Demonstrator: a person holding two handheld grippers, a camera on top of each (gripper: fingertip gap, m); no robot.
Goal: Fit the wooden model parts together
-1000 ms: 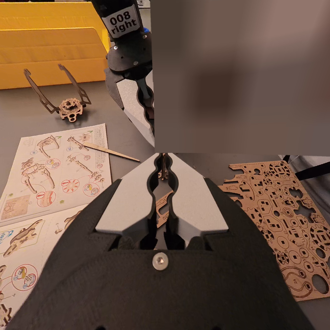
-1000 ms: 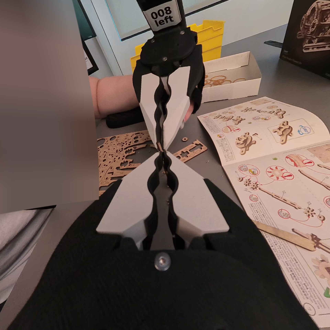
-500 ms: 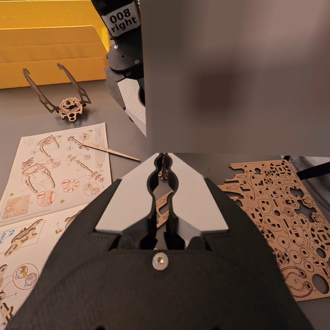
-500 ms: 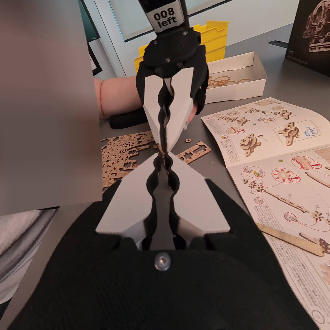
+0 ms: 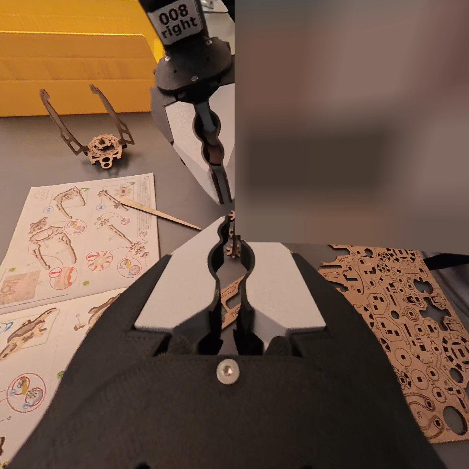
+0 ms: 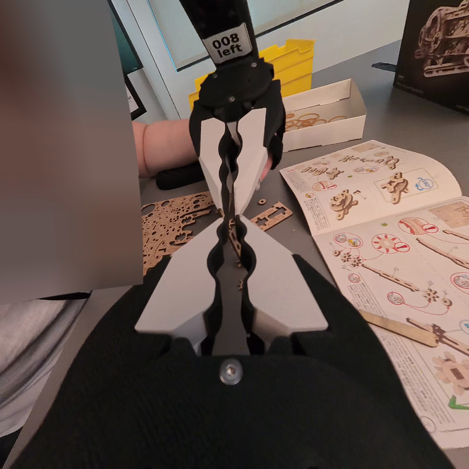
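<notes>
Left gripper (image 5: pixel 231 223) pinched nearly closed at tips on a small toothed wooden part (image 5: pixel 234 247), held above the table. Right gripper (image 6: pixel 229 222) likewise nearly closed, gripping a slotted wooden strip (image 6: pixel 234 241). Both tips meet nose to nose, parts touching. Punched wooden sheet (image 5: pixel 396 317) lies right, manual (image 5: pixel 83 233) left, half-built model (image 5: pixel 101 149) by yellow bin (image 5: pixel 71 73).

Left gripper (image 5: pixel 232 228) jaws pinching small wooden gear piece (image 5: pixel 233 250), right gripper (image 5: pixel 223 201) opposite
</notes>
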